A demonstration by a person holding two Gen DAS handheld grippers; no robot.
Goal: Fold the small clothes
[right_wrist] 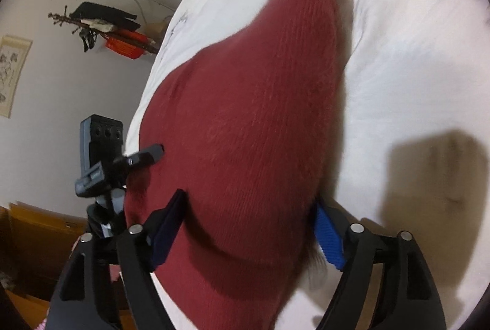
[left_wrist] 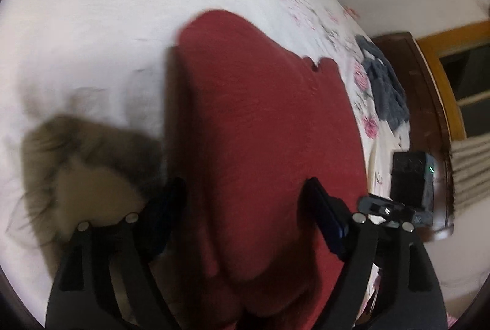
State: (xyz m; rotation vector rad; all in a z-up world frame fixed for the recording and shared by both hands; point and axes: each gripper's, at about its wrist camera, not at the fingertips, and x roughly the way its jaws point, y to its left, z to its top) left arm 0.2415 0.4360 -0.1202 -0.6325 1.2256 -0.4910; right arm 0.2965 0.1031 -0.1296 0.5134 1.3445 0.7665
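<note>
Left wrist view shows the left gripper with its jaws spread wide on either side of a red knitted garment, which lies on a white bed; the cloth runs between the pads, but nothing shows them pressing it, so it looks straddled, not pinched. To the left of the garment sits a brownish furry piece, blurred, close beside the left finger. To the right, a strip of flowered bedding and a dark blue-grey cloth lie toward the bed's edge, and the other tool's black tip pokes in low on the right. Right wrist view shows the right gripper likewise wide, its blue pads flanking the near end of the garment, which stretches away to a ribbed cuff or hem at the far end. The step in hand seems to be taking hold for a fold: it would go best if both grippers closed on a single edge of the knit and not a bunched handful, at matching points, then carried that edge over evenly so the layers meet square. Knit this thick will likely sag and slip, so a deep bite helps. Open bed lies to the right in this view; the bed's edge falls away on the left, so folding should lean toward the middle.
</note>
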